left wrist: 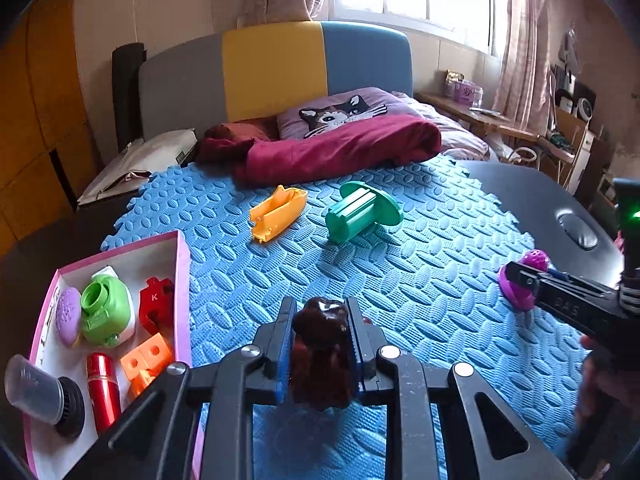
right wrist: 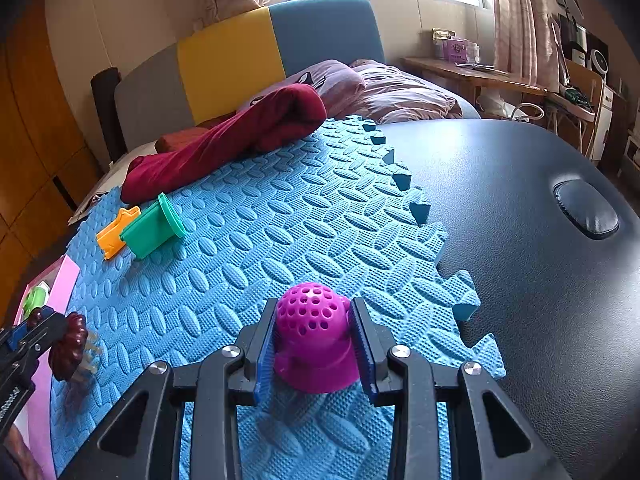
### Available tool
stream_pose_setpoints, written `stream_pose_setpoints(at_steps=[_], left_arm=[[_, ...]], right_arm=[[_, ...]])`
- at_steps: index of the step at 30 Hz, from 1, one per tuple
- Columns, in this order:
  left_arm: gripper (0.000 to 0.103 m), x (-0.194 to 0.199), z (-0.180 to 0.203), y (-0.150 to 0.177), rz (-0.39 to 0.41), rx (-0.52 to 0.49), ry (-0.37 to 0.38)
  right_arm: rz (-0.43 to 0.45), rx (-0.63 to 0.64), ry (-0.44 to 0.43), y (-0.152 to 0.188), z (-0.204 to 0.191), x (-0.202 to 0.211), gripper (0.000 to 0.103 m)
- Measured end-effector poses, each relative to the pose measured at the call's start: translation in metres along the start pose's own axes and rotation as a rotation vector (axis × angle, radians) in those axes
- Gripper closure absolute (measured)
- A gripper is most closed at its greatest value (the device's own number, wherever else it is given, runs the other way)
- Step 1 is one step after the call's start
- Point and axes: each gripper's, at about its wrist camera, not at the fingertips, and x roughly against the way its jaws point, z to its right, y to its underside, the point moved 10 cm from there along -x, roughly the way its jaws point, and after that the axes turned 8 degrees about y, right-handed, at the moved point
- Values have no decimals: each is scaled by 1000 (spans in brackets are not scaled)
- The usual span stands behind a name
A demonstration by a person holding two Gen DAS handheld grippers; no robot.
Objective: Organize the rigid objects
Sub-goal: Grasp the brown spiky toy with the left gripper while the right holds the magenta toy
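Note:
My left gripper [left wrist: 320, 308] is shut on a dark brown, glossy brush-like piece [left wrist: 320, 352], held just over the blue foam mat [left wrist: 420, 280] beside a pink-rimmed box [left wrist: 182, 280]. From the right wrist view, the same piece [right wrist: 72, 344] shows pale bristles on its underside. My right gripper [right wrist: 315, 306] is shut on a purple perforated dome [right wrist: 316, 340] near the mat's right edge, low at the mat. An orange boat-shaped toy [left wrist: 278, 212] and a green spool [left wrist: 360, 210] lie further back on the mat.
The box holds a green bottle-like toy [left wrist: 106, 308], a red block [left wrist: 154, 304], orange cubes [left wrist: 148, 354], a red cylinder [left wrist: 103, 388] and a purple oval [left wrist: 68, 316]. A maroon cloth [left wrist: 340, 148] lies at the mat's far edge. Black tabletop [right wrist: 540, 280] extends to the right.

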Motion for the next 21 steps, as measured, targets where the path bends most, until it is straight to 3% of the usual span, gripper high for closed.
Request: stream_pose_setpoints(at_steps=[13, 21], left_arm=[[79, 75, -21, 0, 92, 82, 51], [79, 126, -63, 20, 116, 106, 15]], right_arm=[[0, 22, 28, 0, -3, 0, 70], [0, 39, 43, 0, -5, 0, 70]])
